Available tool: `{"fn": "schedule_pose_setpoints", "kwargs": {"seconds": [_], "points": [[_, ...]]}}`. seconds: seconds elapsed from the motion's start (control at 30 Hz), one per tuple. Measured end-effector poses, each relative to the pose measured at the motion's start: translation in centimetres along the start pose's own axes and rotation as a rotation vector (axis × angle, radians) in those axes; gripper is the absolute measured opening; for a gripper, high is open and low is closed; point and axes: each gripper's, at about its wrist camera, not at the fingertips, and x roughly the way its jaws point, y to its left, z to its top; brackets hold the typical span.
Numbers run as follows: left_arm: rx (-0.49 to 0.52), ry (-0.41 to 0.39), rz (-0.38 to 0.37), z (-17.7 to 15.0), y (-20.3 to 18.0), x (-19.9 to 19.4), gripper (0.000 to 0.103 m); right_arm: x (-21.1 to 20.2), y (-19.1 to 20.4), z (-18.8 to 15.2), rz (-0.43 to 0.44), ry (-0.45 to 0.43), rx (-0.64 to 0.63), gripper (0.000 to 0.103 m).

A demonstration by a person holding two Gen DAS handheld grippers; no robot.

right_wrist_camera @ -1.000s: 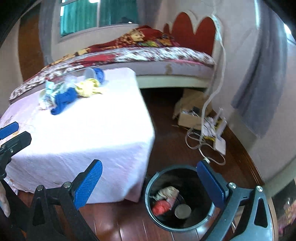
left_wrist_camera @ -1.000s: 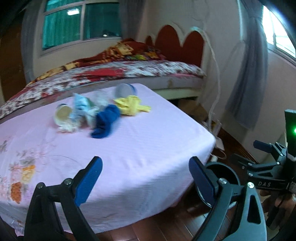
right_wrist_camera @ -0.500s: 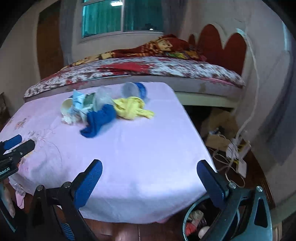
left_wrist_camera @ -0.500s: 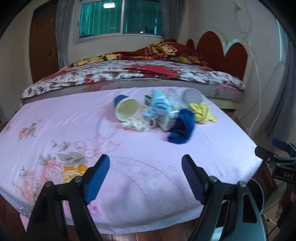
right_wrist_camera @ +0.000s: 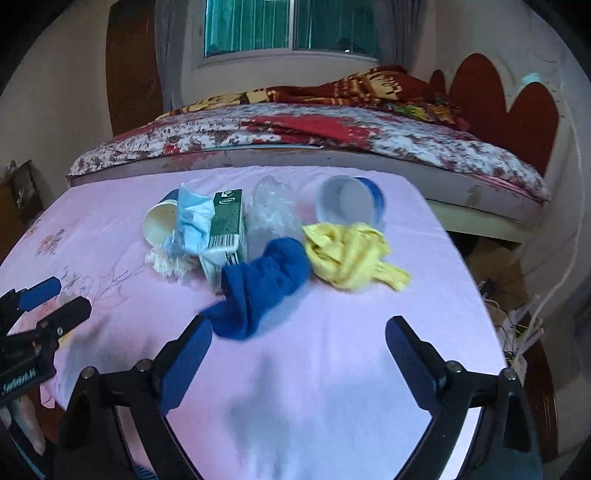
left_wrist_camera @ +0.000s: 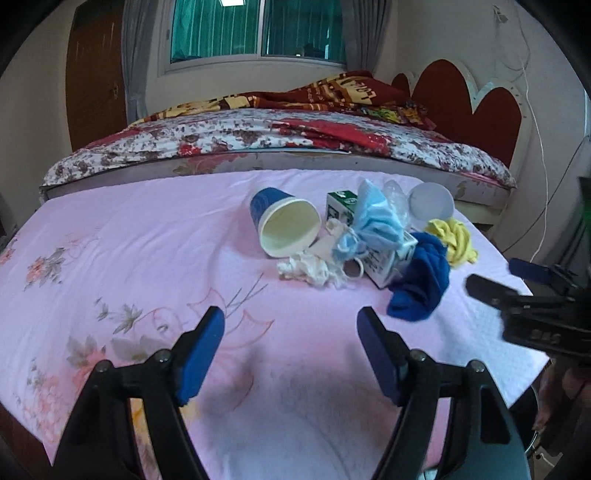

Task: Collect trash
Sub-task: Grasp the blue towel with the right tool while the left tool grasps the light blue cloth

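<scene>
A heap of trash lies on the pink-covered table (left_wrist_camera: 147,258). It holds a blue paper cup (left_wrist_camera: 286,225) on its side, a green and white carton (right_wrist_camera: 227,225), a light blue face mask (left_wrist_camera: 375,221), white tissue (left_wrist_camera: 306,269), crumpled clear plastic (right_wrist_camera: 271,206), a blue cloth (right_wrist_camera: 264,288), a yellow cloth (right_wrist_camera: 347,254) and a second cup (right_wrist_camera: 349,201). My left gripper (left_wrist_camera: 290,332) hovers short of the tissue, its jaws closing with nothing between them. My right gripper (right_wrist_camera: 299,339) hangs just short of the blue cloth, jaws closing, also empty.
A bed (left_wrist_camera: 280,136) with a floral cover and red blanket runs behind the table, its red headboard (right_wrist_camera: 509,107) at the right. A cardboard box and cables (right_wrist_camera: 517,295) lie on the wooden floor to the right. A window (left_wrist_camera: 258,29) is in the far wall.
Both grippers swung from the bin and the table's right edge to face the trash heap, now nearer. The bin has left both views. Both pairs of jaws narrowed slightly.
</scene>
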Motion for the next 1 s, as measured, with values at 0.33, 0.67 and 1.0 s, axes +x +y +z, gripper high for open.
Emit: {"fn": "schedule_pose_setpoints", "kwargs": {"seconds": [0.33,0.67,1.0], "points": [[0.021,0.005,-0.036,2.2,-1.2,3.5,0.075,8.5,-0.4,1.9,0.068,0.135,0.015,0.061],[0.055,-0.017,-0.111,4.4,-4.2,4.9,0.075,7.7,-2.4,1.1,0.179,0.101,0.034,0.030],[0.048,0.028,-0.173,5.1,-5.3,7.8,0.048,7.0,-3.5,0.5,0.202,0.095,0.040,0.030]]}}
